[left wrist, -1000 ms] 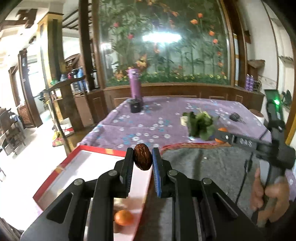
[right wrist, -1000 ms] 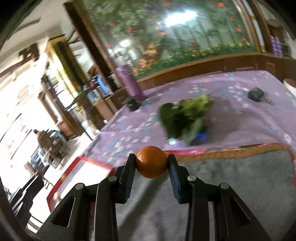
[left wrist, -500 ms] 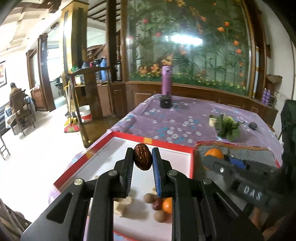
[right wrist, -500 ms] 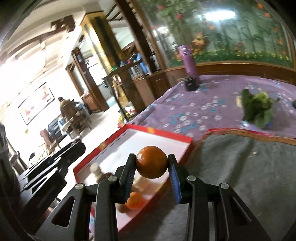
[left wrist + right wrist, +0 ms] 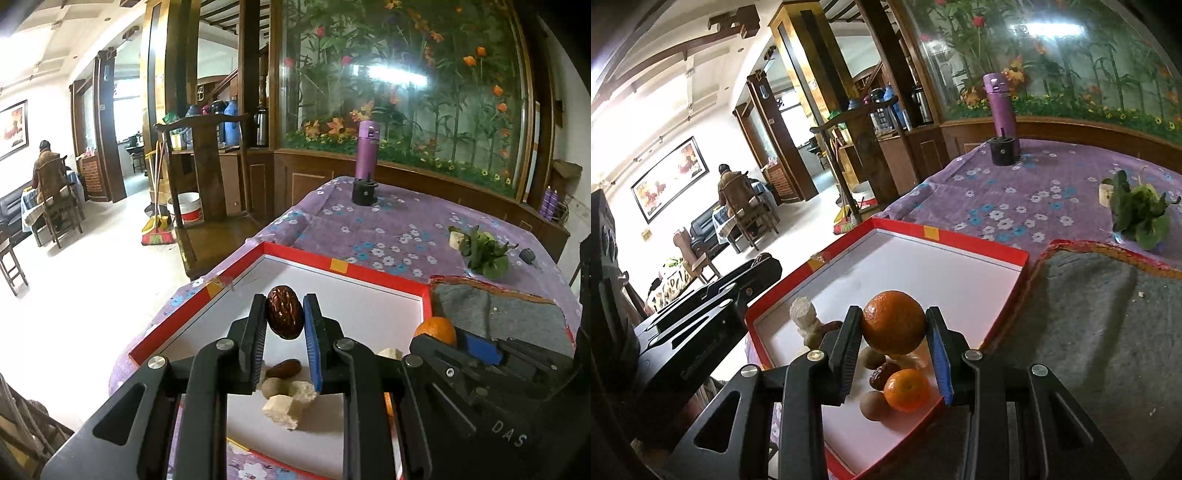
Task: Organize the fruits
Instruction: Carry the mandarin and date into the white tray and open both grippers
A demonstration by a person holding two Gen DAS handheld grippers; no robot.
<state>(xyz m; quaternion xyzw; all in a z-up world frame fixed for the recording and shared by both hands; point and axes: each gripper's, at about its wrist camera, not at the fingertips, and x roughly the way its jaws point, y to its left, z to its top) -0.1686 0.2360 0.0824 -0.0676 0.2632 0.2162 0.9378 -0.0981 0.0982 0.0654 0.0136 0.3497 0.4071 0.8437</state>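
Second orange [image 5: 435, 330] half behind the right gripper [image 5: 476, 354] — tray's [image 5: 960, 242] near corner out of frame

Tray [image 5: 979, 242] left of mat [image 5: 1100, 332]

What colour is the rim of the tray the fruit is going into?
Red, with small yellow patches; the tray is white inside. The right wrist view shows it best.

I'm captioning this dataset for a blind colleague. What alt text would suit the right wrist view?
The right gripper holds an orange between its jaws above a red-rimmed white box that already holds another orange, a red date and some small brown and pale pieces. The box sits on a purple flowered tablecloth, with the left gripper at left.
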